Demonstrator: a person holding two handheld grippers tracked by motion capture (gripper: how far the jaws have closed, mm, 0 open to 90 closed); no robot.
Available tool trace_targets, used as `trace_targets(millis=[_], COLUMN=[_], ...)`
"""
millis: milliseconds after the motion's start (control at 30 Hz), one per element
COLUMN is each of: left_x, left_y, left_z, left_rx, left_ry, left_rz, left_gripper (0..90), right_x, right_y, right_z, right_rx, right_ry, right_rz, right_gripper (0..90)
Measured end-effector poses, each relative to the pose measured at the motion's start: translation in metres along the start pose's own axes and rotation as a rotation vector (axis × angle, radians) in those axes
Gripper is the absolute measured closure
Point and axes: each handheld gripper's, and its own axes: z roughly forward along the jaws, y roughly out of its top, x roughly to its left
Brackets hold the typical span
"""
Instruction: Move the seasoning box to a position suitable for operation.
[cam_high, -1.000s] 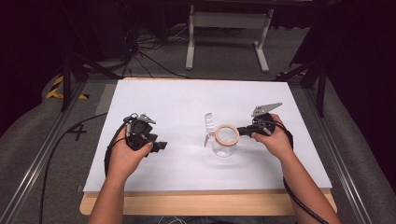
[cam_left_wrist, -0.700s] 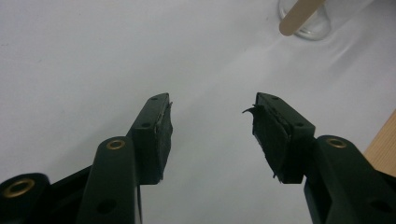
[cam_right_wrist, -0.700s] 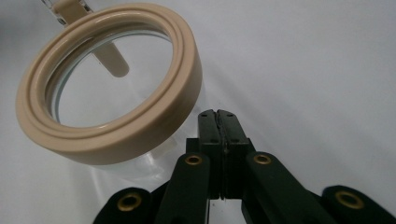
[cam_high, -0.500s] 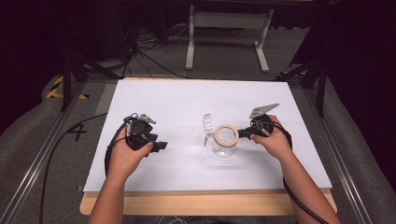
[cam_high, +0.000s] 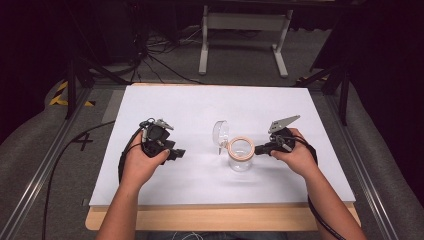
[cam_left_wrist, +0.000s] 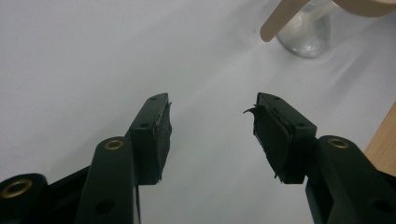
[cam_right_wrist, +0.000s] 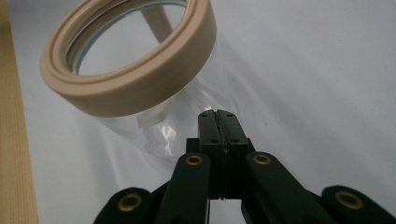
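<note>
The white table sheet (cam_high: 200, 110) took up most of the frame. The glass jar (cam_high: 241, 155) with its tan rim stood center-right. The right gripper (cam_high: 262, 148) was clenched, empty, tips just beside the jar; the left gripper (cam_high: 179, 153), center-left, gaped empty.

A light wooden table (cam_high: 220, 220) carries a large white sheet (cam_high: 200, 107) that covers most of its top – bare wood shows along the near edge. On the sheet stands a clear glass jar with a beige rim (cam_high: 241, 155) (its lid swung open).
</note>
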Motion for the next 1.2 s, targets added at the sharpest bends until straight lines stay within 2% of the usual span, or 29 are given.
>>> trace_targets(millis=[667,1100,1200], left_x=[-0.005,-0.005,-0.005], left_y=[0.021,0.021,0.021], left_z=[0.014,0.015,0.014], left_rx=[0.012,0.007,0.007], left_ry=[-0.043,-0.046,-0.048], left_rz=[0.051,0.047,0.048], left_gripper=[46.6,46.5,46.5], right_x=[0.033,0.052,0.054], right_y=[-0.008,-0.002,-0.003], right_z=[-0.001,0.009,0.012], right_rx=[0.097,0.123,0.148], right_ry=[0.046,0.120,0.128], right_rz=[-0.057,-0.113,-0.124], right_gripper=[90.0,90.0,90.0])
